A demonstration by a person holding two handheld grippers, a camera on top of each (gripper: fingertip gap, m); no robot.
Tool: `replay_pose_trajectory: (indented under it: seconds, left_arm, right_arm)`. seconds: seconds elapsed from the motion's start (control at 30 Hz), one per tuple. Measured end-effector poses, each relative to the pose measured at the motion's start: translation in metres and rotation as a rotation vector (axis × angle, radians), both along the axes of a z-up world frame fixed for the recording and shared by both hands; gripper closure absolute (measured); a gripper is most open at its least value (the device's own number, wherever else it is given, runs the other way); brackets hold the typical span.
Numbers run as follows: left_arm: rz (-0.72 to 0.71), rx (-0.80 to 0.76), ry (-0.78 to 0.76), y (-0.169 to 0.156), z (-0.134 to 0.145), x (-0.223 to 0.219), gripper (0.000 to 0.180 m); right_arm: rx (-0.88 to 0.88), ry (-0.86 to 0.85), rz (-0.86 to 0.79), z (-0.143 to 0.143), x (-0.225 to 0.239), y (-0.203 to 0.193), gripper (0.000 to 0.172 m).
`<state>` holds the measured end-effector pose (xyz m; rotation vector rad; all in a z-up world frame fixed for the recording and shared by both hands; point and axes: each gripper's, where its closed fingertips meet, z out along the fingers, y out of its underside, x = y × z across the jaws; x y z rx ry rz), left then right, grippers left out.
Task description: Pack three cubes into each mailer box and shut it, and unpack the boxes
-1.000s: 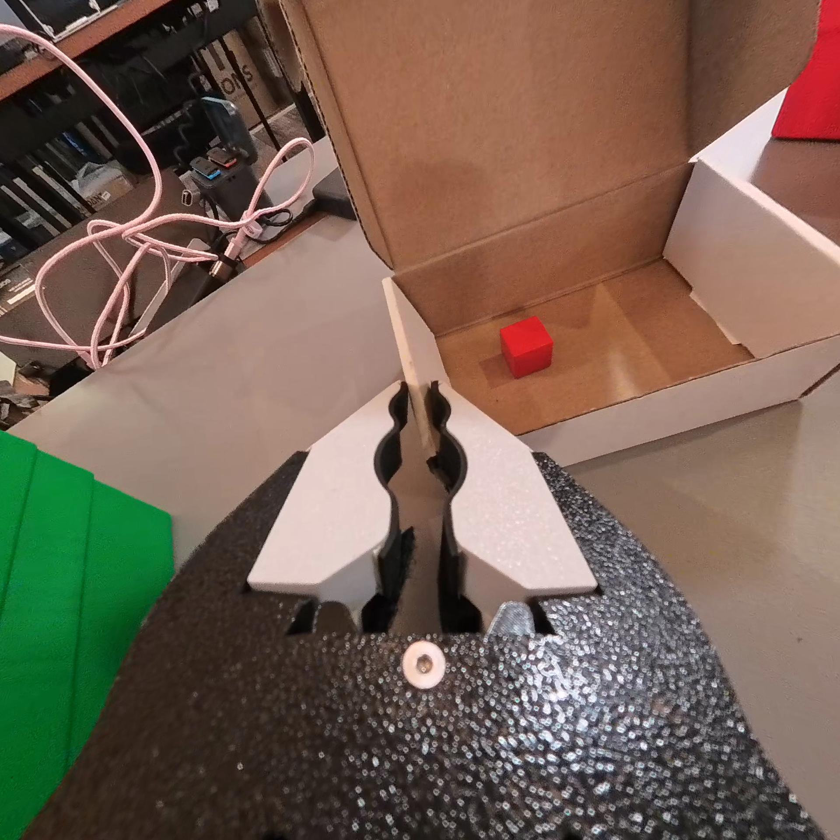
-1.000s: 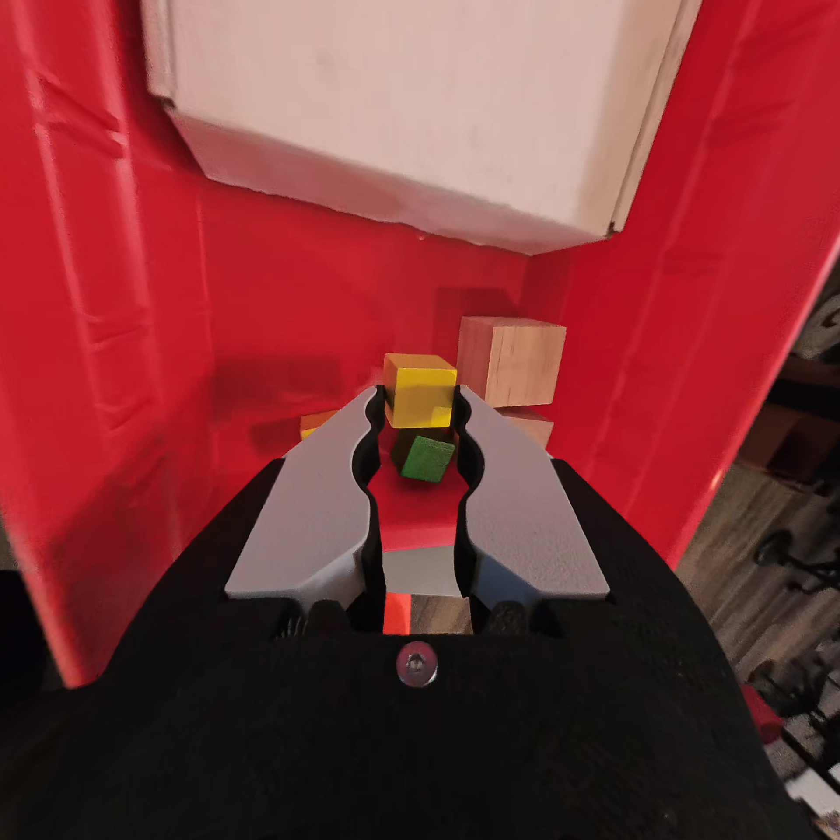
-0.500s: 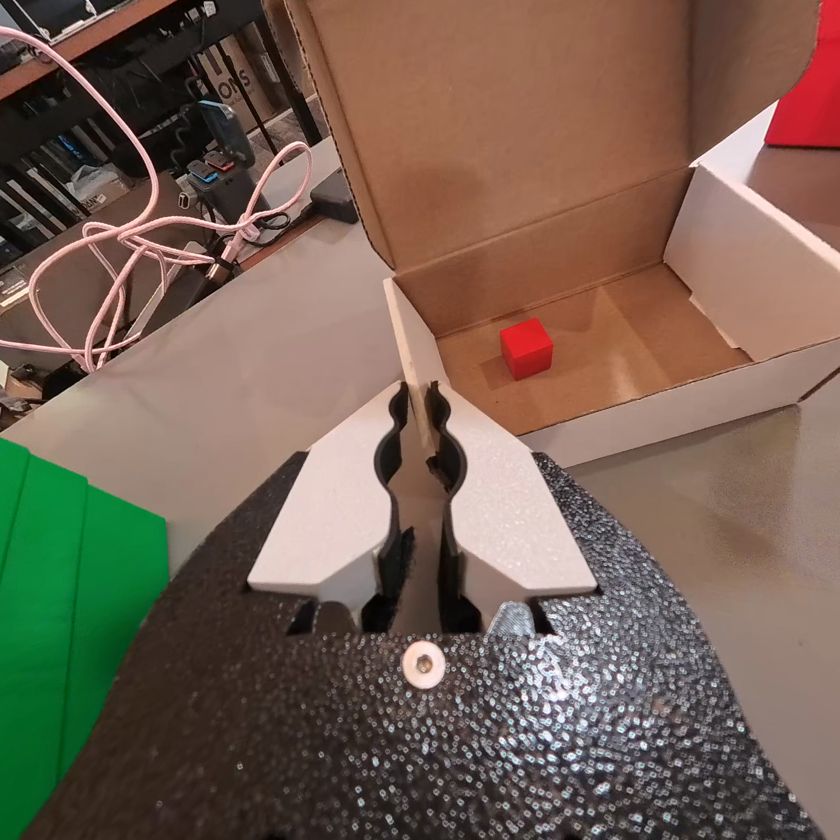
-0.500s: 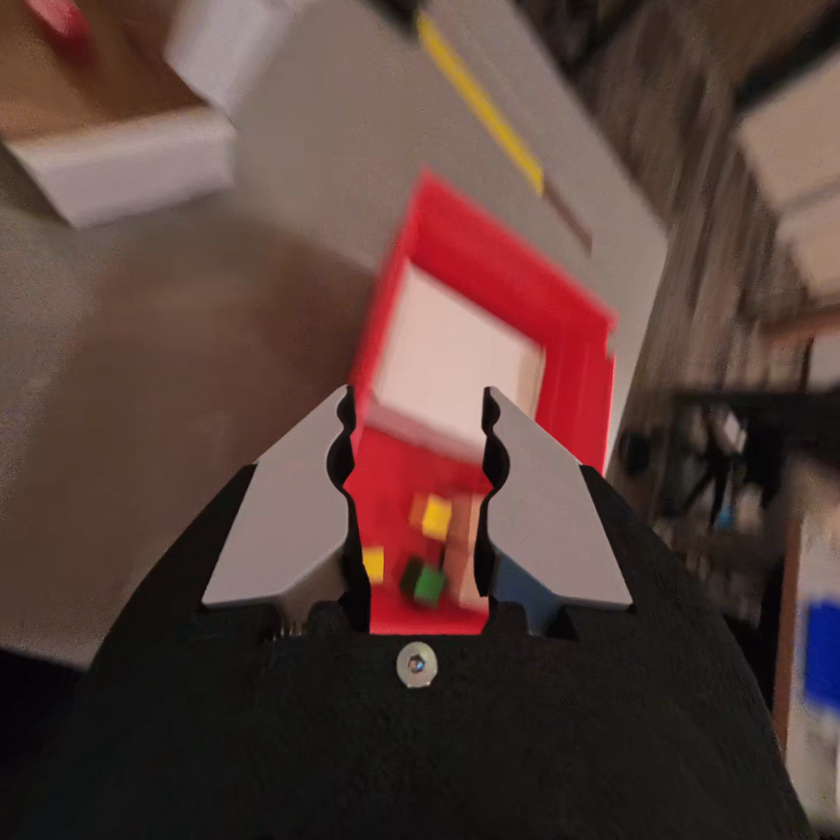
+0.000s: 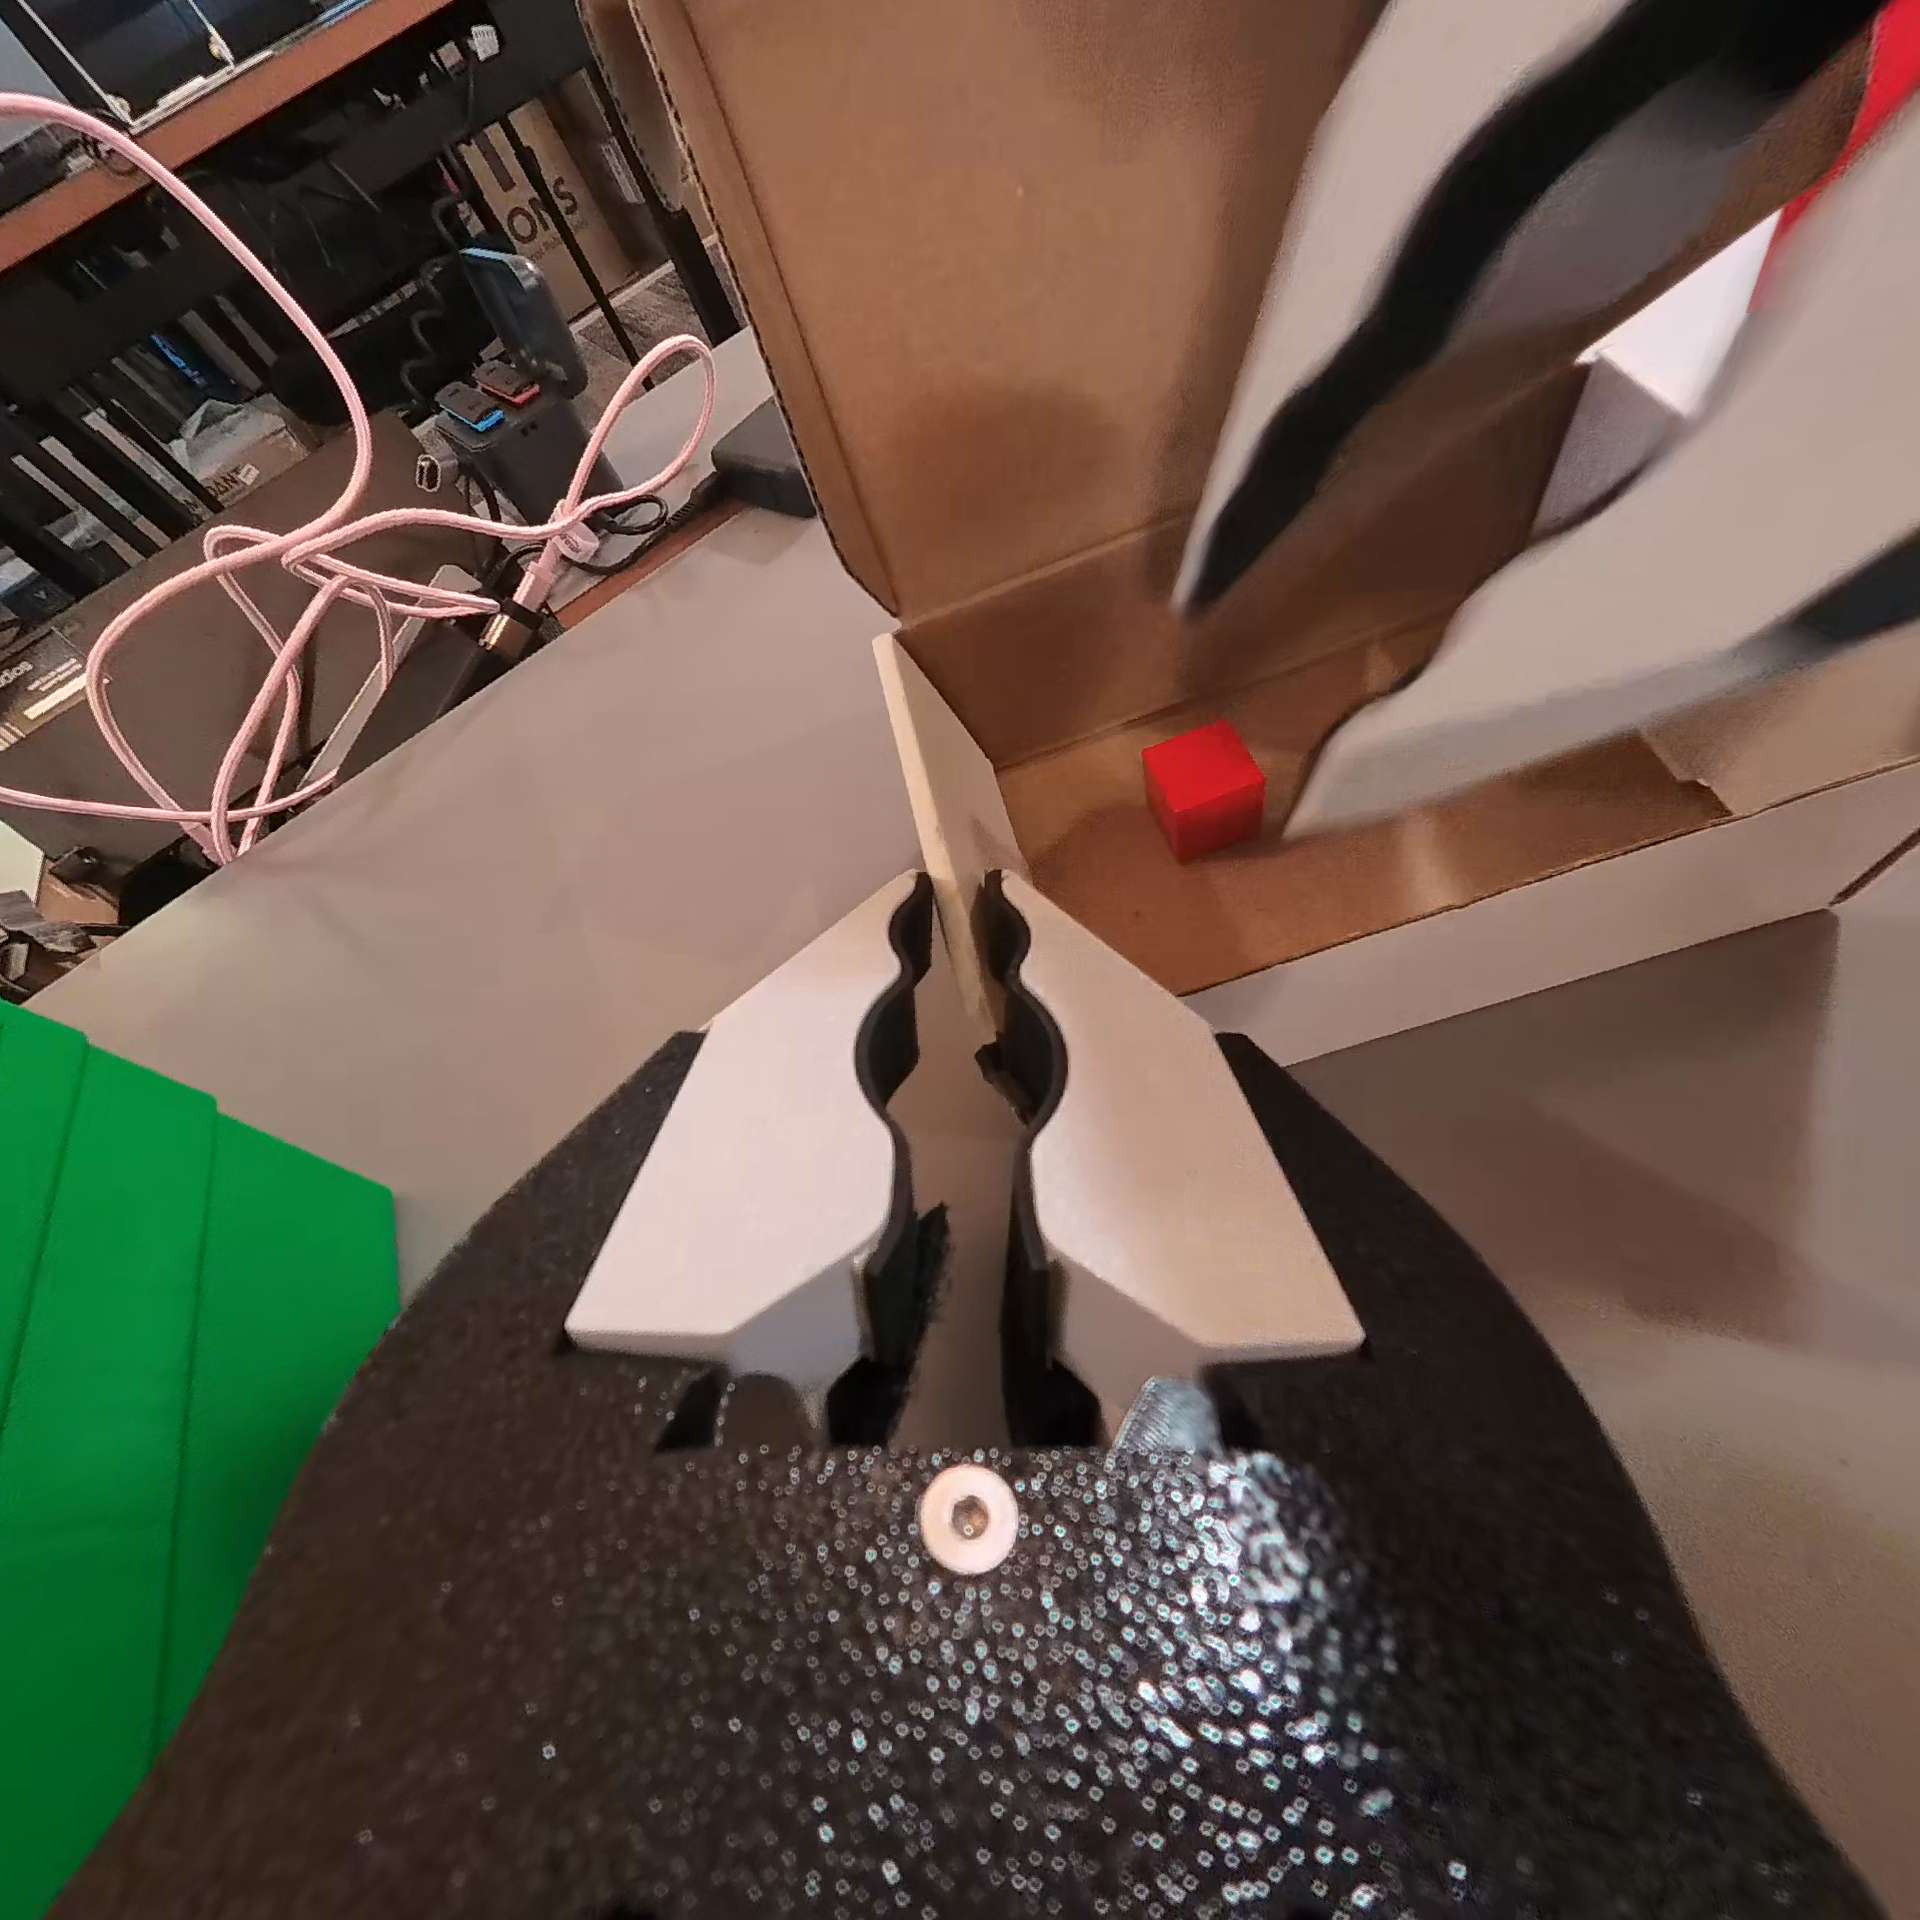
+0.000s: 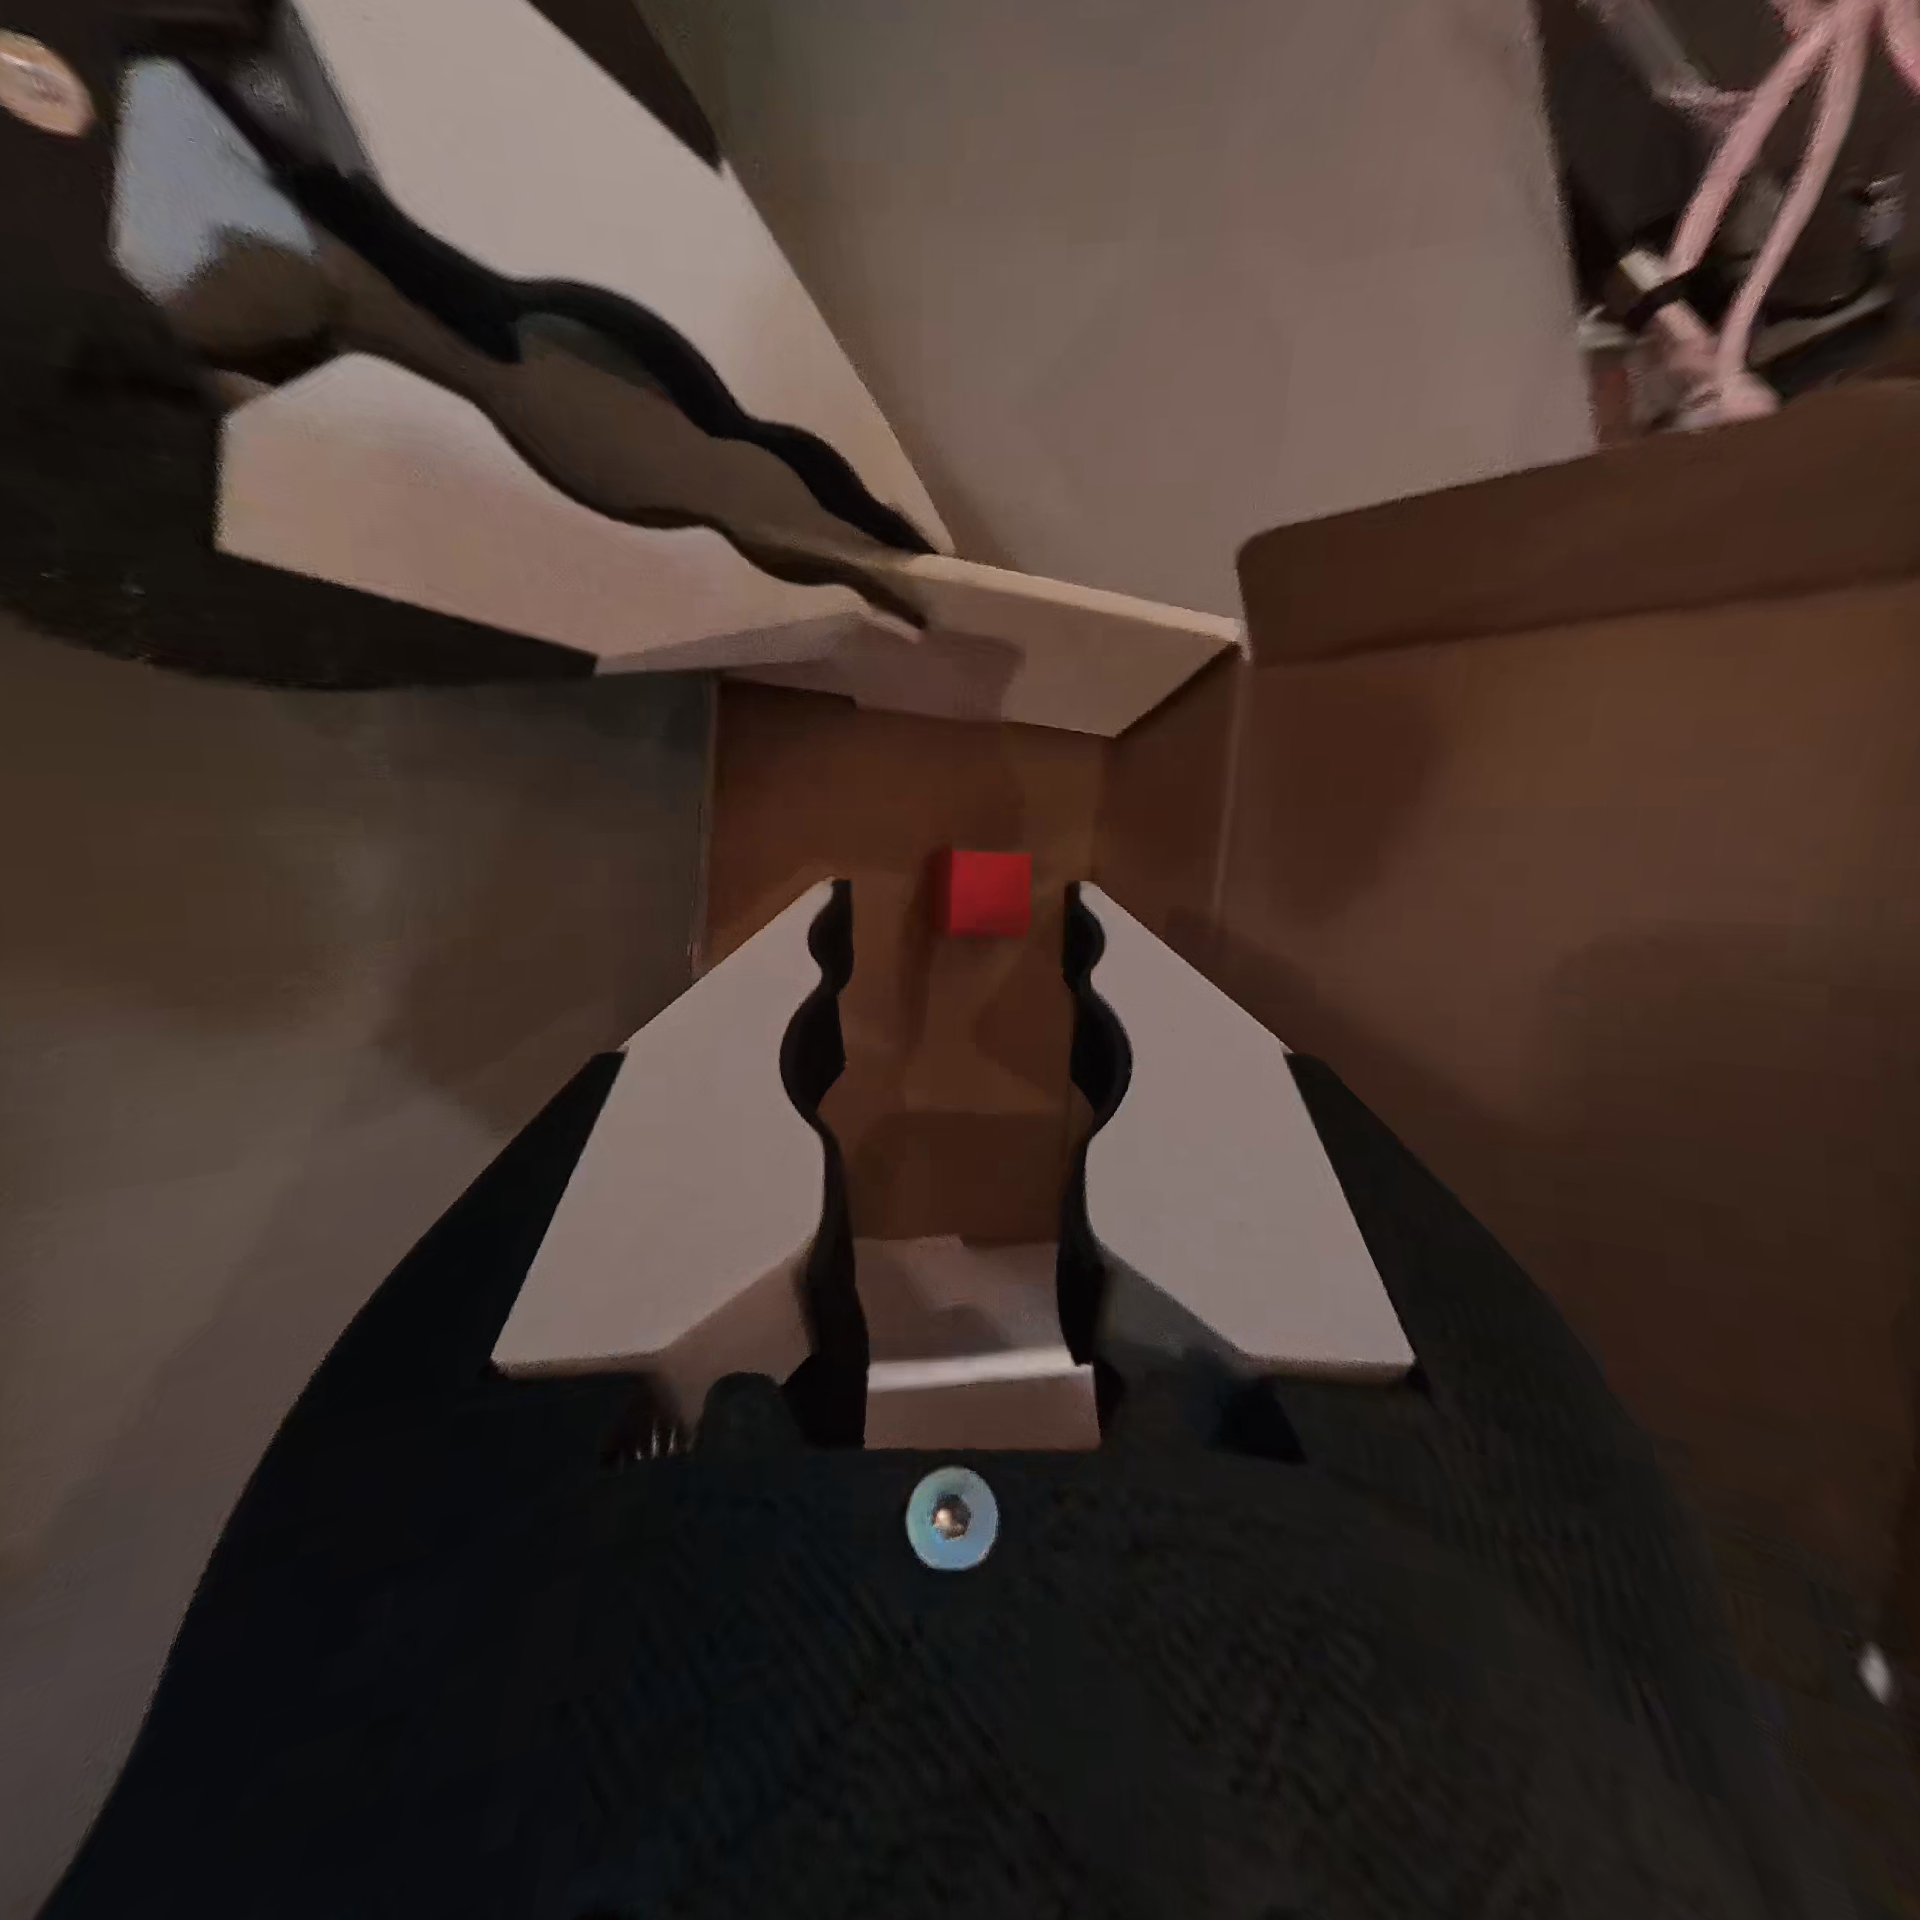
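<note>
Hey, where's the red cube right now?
The red cube sits on the floor of the open mailer box, near its left wall in the left wrist view, just ahead of the open right hand-held gripper.

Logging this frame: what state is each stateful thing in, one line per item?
Mailer box: open, lid standing up.
Red cube: resting on the box floor, nothing gripping it.
Left gripper: clamped on the box's white side wall.
Right gripper: open and empty, aimed into the box at the cube.
Pink cable: loose tangle beyond the table.
</note>
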<state>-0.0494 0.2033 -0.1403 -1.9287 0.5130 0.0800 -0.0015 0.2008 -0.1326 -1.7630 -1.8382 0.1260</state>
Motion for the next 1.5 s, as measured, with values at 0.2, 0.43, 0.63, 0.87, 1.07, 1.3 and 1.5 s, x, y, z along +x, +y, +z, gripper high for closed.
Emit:
replay_pose_trajectory:
  seconds: [0.2, 0.43, 0.63, 0.87, 1.07, 1.3, 1.5]
  left_arm:
    - [-0.004, 0.001, 0.011, 0.0, 0.0, 0.0, 0.173]
    - [-0.002, 0.002, 0.008, 0.0, 0.0, 0.0, 0.173]
    - [-0.003, 0.004, 0.01, 0.0, 0.0, 0.0, 0.173]
    - [-0.006, 0.005, 0.009, 0.0, 0.0, 0.0, 0.172]
    - [-0.006, 0.004, 0.009, 0.0, 0.0, 0.0, 0.172]
    - [-0.009, 0.008, 0.015, 0.0, 0.0, 0.001, 0.172]
    - [-0.01, 0.009, 0.012, 0.0, 0.0, 0.001, 0.172]
  right_arm:
    - [-0.043, -0.169, -0.014, -0.033, 0.001, 0.011, 0.12]
    - [-0.094, -0.186, -0.052, -0.044, 0.001, 0.015, 0.147]
    - [-0.084, -0.061, -0.057, -0.019, 0.006, -0.002, 0.151]
    - [0.21, 0.157, -0.227, 0.078, 0.1, -0.033, 0.152]
    - [0.287, 0.018, -0.755, 0.092, 0.293, -0.036, 0.152]
    - [-0.11, -0.082, -0.919, 0.006, 0.365, -0.035, 0.152]
    - [-0.168, -0.077, -0.893, -0.014, 0.355, -0.038, 0.143]
